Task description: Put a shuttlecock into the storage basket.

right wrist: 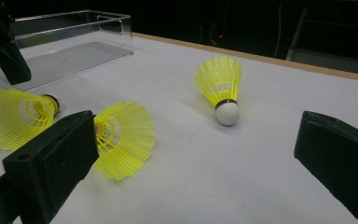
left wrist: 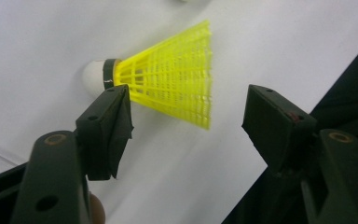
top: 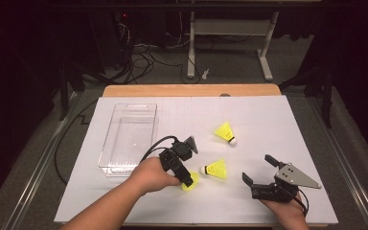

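Three yellow shuttlecocks with white cork heads lie on a white sheet. My left gripper (top: 190,181) is down over the nearest shuttlecock (top: 191,183). In the left gripper view this shuttlecock (left wrist: 172,86) lies on its side between the jaws. The left pad sits at the skirt's base and the right pad stands apart from it, so my left gripper (left wrist: 191,112) is open. A second shuttlecock (top: 214,169) lies just to the right, and a third (top: 225,132) lies farther back. My right gripper (top: 257,168) rests open on the sheet at the right with nothing between its jaws (right wrist: 191,158).
A clear plastic tray (top: 106,167) sits on the sheet's left half, just behind my left hand; it also appears in the right gripper view (right wrist: 116,23). The wooden table edge (top: 191,90) runs along the back. Cables and a desk frame are on the floor beyond.
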`<state>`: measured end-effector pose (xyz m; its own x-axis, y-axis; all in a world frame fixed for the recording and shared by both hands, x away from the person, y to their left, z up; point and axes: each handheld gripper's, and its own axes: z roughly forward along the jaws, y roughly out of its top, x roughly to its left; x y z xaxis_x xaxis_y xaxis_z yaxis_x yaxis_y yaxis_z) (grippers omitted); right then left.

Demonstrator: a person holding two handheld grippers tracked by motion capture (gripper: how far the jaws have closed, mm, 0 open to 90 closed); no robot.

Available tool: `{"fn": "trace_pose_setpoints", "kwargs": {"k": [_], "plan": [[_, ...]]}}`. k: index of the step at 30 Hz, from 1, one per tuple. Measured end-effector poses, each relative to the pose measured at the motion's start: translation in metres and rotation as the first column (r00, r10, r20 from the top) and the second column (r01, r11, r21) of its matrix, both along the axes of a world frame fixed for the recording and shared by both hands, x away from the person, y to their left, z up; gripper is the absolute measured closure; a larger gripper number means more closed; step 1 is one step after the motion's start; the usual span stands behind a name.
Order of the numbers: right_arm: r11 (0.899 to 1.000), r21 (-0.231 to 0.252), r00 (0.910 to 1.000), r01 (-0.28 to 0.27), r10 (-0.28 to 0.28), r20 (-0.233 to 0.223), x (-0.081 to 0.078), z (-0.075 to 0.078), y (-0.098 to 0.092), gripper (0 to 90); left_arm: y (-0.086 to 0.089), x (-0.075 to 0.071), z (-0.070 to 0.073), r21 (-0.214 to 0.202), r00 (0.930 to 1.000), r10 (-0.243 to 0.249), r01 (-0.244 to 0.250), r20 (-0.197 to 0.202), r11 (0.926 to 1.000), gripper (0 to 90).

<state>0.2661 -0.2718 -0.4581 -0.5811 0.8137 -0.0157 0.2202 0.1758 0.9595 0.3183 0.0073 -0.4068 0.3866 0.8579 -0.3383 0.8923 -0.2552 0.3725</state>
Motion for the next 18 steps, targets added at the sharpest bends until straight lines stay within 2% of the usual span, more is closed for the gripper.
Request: {"fn": "trace_pose_setpoints", "kwargs": {"k": [6,14,18], "plan": [[1.0,0.0,1.0,-0.001,0.001,-0.001,0.0,0.0,0.0,0.2,-0.006,0.0,-0.007,0.031,0.9999,-0.012,0.012,0.008,0.9994,38.2],[1.0,0.003,1.0,-0.002,0.002,0.0,0.0,0.0,-0.001,0.2,-0.01,0.001,-0.014,0.08,0.9993,-0.024,0.021,0.029,0.9965,50.4],[1.0,0.003,1.0,-0.003,0.003,0.0,0.0,0.0,-0.001,0.2,-0.01,0.0,-0.015,0.09,0.999,-0.024,0.02,0.038,0.9958,52.2]]}}
